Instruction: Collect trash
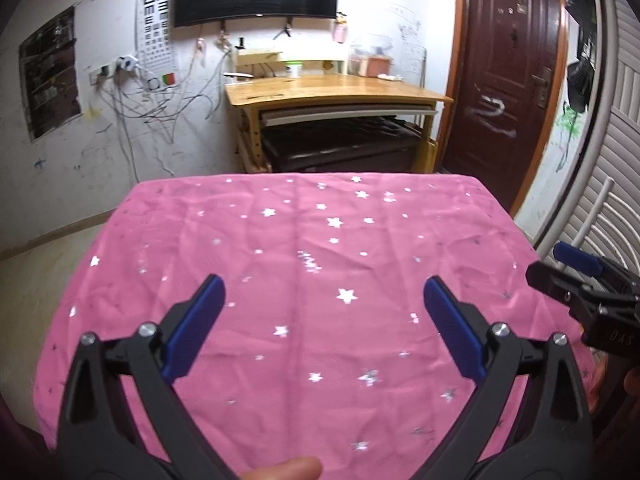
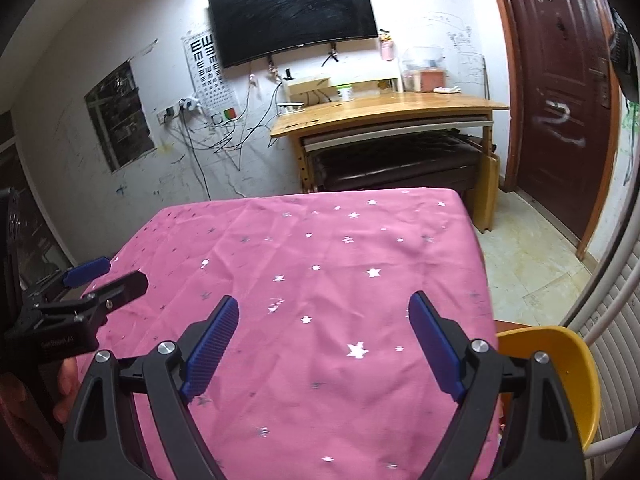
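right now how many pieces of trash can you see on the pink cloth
0. The pink cloth shows only printed stars in both wrist views; its near edge is hidden behind the left gripper and right gripper.

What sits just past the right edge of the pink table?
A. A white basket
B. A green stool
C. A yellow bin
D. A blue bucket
C: in the right wrist view a yellow bin shows beside the pink table, past its right edge.
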Tool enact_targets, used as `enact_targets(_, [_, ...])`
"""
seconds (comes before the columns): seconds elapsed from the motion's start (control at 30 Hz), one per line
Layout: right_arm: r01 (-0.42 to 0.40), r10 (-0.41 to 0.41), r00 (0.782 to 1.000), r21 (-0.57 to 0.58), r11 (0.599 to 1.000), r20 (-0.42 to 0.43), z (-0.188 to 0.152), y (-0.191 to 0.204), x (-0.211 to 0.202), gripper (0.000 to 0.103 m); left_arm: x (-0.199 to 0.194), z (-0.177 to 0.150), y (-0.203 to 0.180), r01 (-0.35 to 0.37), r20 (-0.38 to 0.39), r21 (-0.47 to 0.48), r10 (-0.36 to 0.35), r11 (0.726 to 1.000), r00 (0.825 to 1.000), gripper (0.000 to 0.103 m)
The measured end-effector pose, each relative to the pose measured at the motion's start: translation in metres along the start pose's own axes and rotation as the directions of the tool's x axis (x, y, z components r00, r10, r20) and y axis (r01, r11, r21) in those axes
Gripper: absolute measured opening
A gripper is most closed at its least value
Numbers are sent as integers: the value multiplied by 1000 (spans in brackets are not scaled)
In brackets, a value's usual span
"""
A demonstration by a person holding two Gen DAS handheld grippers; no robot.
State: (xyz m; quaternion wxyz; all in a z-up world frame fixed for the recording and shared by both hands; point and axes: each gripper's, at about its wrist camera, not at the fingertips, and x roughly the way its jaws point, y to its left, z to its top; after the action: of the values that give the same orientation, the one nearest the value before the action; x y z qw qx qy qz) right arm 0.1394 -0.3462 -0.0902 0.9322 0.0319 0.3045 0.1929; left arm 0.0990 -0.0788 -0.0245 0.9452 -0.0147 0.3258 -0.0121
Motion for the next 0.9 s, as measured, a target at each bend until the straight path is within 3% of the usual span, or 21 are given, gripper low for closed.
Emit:
enact_targets(0.3, [-12,12,1000,-42,999,-14,4,31,5,81,-13,-4,31,-11,18,-46,11,999,1000,95])
enact_targets(0.9, [-16,14,1000,-85,996,-25,8,56,10,82,-23,-8,53,-16,30,-85,19,996,999,95])
